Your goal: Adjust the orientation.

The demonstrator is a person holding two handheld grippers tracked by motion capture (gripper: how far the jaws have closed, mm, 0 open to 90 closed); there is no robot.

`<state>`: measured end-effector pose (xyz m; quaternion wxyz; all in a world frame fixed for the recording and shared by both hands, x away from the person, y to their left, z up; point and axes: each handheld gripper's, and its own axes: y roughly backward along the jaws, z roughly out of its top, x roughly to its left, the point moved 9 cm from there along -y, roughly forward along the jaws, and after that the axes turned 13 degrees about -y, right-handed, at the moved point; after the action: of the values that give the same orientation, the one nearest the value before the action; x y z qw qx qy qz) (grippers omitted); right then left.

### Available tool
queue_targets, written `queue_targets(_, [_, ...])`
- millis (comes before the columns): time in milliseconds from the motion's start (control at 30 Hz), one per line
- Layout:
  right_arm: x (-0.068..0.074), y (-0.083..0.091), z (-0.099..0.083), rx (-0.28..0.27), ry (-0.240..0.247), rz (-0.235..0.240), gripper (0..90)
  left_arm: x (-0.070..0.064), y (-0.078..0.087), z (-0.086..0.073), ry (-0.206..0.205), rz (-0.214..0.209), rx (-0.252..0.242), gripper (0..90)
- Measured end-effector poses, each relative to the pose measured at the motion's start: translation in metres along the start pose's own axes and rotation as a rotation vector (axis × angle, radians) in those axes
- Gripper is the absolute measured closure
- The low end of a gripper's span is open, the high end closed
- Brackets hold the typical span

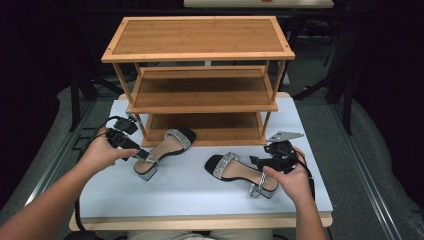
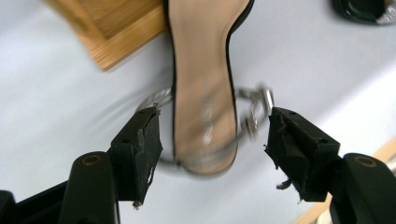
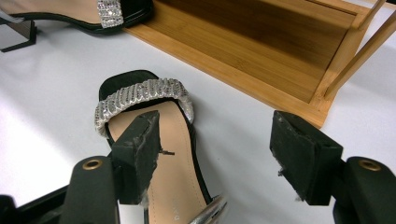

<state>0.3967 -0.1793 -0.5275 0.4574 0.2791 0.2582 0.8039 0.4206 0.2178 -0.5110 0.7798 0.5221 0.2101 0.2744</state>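
Observation:
Two black heeled sandals with silver straps lie on the white table. The left sandal (image 1: 162, 150) has its toe resting on the bottom shelf of the wooden rack (image 1: 200, 75). My left gripper (image 1: 141, 155) stands open at that sandal's heel, and the heel (image 2: 205, 135) sits between the jaws without touching them. The right sandal (image 1: 240, 172) lies flat in front of the rack. My right gripper (image 1: 260, 162) is open just above its heel end, the left jaw over the insole (image 3: 173, 163) and the silver toe strap (image 3: 140, 98) ahead.
The three-tier wooden rack stands at the back of the white table (image 1: 190, 195), its upper shelves bare. The table's wooden front edge (image 1: 200, 222) runs close to my forearms. Dark floor and black stands surround the table.

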Motion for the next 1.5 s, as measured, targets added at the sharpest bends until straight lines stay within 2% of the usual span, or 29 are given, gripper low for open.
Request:
queue_targets(67, [0.001, 0.0, 0.0, 0.001, -0.001, -0.002, 33.1, 0.001, 0.005, -0.011, -0.003, 0.001, -0.012, 34.6])
queue_targets(200, [0.001, -0.001, 0.0, 0.005, 0.001, -0.002, 33.1, 0.003, -0.001, -0.029, -0.023, 0.0, -0.018, 34.5])
queue_targets(300, [0.002, -0.001, 0.0, 0.006, 0.002, -0.003, 33.1, 0.002, -0.016, -0.04, -0.059, -0.005, -0.018, 31.1])
queue_targets(467, [0.0, -0.001, -0.001, 0.007, -0.001, -0.01, 33.1, -0.006, -0.044, -0.05, -0.101, -0.028, 0.011, 31.5])
queue_targets(533, [0.0, -0.001, 0.0, 0.001, -0.002, -0.009, 33.0, -0.008, -0.057, -0.052, -0.115, -0.025, 0.019, 34.8])
queue_targets(600, [0.0, -0.003, -0.001, 0.004, -0.005, -0.009, 33.1, -0.009, -0.063, -0.053, -0.131, -0.01, 0.016, 44.2])
queue_targets(667, [0.0, -0.004, -0.002, 0.01, -0.002, -0.003, 33.1, -0.009, -0.065, -0.053, -0.13, 0.008, 0.015, 45.3])
queue_targets(800, [-0.001, -0.005, -0.003, 0.014, -0.009, -0.004, 33.1, -0.013, -0.066, -0.051, -0.137, 0.027, 0.01, 45.1])
queue_targets(933, [0.0, -0.006, -0.002, 0.014, -0.001, 0.001, 33.1, -0.028, -0.072, -0.042, -0.168, -0.004, -0.034, 42.0])
queue_targets(1033, [0.002, -0.006, -0.002, 0.014, 0.0, -0.002, 33.1, -0.039, -0.08, -0.031, -0.201, -0.011, -0.051, 35.9])
queue_targets(1100, [0.002, -0.007, -0.002, 0.016, 0.004, 0.0, 33.1, -0.047, -0.086, -0.022, -0.217, -0.019, -0.092, 31.6])
queue_targets(1133, [0.002, -0.007, -0.002, 0.016, 0.005, 0.0, 33.1, -0.05, -0.089, -0.018, -0.22, -0.028, -0.097, 30.6])
queue_targets(1300, [0.0, -0.007, -0.002, 0.014, 0.0, -0.002, 33.1, -0.055, -0.097, -0.005, -0.197, -0.029, -0.143, 28.8])
queue_targets(1500, [0.0, -0.007, -0.002, 0.013, -0.001, 0.002, 33.1, -0.053, -0.098, 0.011, -0.155, -0.028, -0.157, 29.1])
